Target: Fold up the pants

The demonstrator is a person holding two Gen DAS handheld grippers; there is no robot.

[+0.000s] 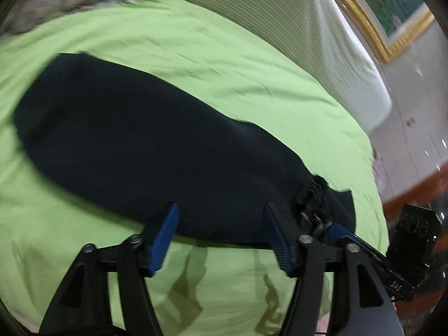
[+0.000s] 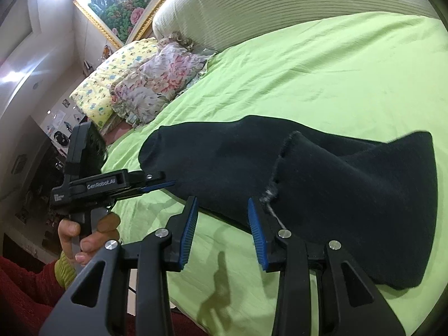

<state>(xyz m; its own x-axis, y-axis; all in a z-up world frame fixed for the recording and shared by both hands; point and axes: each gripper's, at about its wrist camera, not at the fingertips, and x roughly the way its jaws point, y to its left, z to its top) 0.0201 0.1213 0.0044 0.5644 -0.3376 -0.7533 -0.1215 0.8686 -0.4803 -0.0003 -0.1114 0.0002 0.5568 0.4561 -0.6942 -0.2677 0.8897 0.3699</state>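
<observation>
- Pants point(image 2: 322, 173) of dark navy, soft knit cloth lie on the bed's lime-green sheet point(image 2: 322, 64), one part folded over another, with a raw frayed hem facing the right tool.
- Left tool point(image 1: 221, 228), black with blue ribbed pads, stands with its jaws wide apart above the near edge of the pants; nothing is between the pads.
- Right tool point(image 2: 224, 219) has its jaws partly parted, empty, with the frayed hem just beside its right pad; whether they touch is unclear.
- A hand point(image 2: 84, 233) with a red sleeve grips the left tool's handle, seen in the right wrist view.
- Floral pillows point(image 2: 134, 84) sit at the bed's far end, beneath a gold-framed painting point(image 2: 117, 2).
</observation>
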